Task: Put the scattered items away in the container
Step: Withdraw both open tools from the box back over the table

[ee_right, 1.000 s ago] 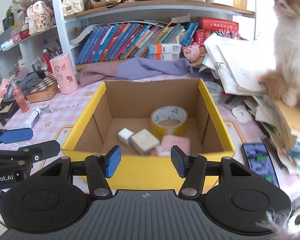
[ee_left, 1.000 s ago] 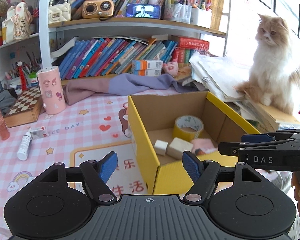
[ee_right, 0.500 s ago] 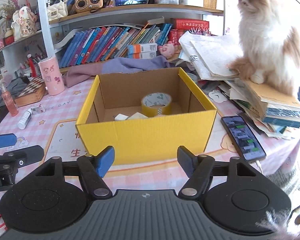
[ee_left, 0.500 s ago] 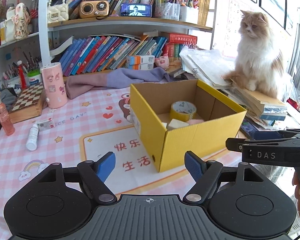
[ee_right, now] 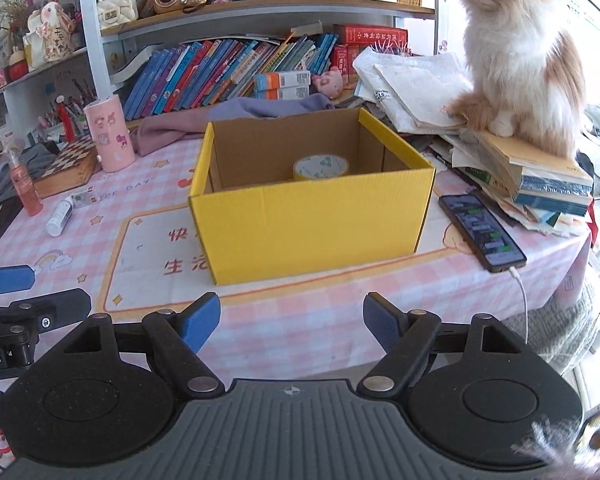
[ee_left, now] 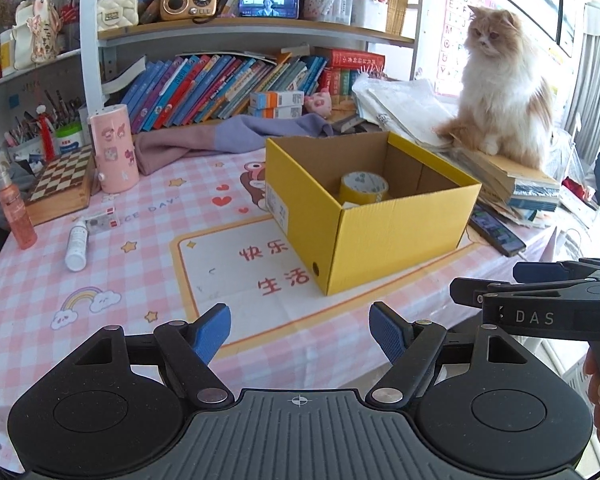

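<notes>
Pink checked tablecloth (ee_left: 112, 280) lies under both your grippers, left gripper (ee_left: 300, 330) and right gripper (ee_right: 291, 322), each with jaws spread and empty, the right's having just been opening, while the yellow box (ee_right: 312, 224) holding a tape roll (ee_right: 320, 168) sits well ahead of them.

A lived-in home study: a table under a pink checked cloth with cartoon rainbows and hearts (ee_left: 100, 304) stands against white shelves (ee_left: 236, 30) crammed with leaning paperback books (ee_left: 220, 84), a small wooden retro radio (ee_left: 188, 2) and a quilted cream handbag (ee_left: 118, 14). A fluffy orange-and-white cat (ee_left: 500, 92) sits on a stack of papers and books (ee_right: 540, 176), while a wooden chessboard box (ee_left: 62, 184) lies at the table's far left.
</notes>
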Tool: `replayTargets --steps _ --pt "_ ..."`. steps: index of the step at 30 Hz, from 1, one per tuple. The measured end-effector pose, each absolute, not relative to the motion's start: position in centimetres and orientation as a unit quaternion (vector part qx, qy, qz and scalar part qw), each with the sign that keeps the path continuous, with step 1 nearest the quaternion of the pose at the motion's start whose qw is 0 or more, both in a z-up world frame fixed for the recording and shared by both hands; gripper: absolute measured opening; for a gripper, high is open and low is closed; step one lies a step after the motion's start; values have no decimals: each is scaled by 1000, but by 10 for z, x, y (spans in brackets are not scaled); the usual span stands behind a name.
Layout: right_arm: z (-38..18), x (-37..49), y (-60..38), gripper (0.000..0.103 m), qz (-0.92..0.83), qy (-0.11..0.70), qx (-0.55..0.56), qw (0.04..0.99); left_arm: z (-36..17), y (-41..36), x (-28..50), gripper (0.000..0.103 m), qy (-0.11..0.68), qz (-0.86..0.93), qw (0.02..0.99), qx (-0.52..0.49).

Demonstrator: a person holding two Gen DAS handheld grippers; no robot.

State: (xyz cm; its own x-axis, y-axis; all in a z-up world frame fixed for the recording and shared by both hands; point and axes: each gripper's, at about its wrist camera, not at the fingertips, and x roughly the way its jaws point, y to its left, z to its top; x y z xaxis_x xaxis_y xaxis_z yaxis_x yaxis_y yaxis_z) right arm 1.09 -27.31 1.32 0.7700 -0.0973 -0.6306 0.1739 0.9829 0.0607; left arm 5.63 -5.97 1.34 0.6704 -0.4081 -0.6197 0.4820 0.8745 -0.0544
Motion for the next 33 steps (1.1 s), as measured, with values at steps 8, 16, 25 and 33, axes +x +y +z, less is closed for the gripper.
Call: replayTargets --steps 8,16,25,33 --pt "8 3 -249 81 -64 339 59 937 10 -39 49 79 332 -240 910 58" --pt "7 6 -217 83 -36 343 44 938 7 -13 47 80 341 -225 912 50" --pt "6 14 -181 84 -2 347 24 938 6 22 47 85 343 -194 918 32" --pt "8 31 -142 85 44 351 3 935 7 60 47 86 342 -150 928 13"
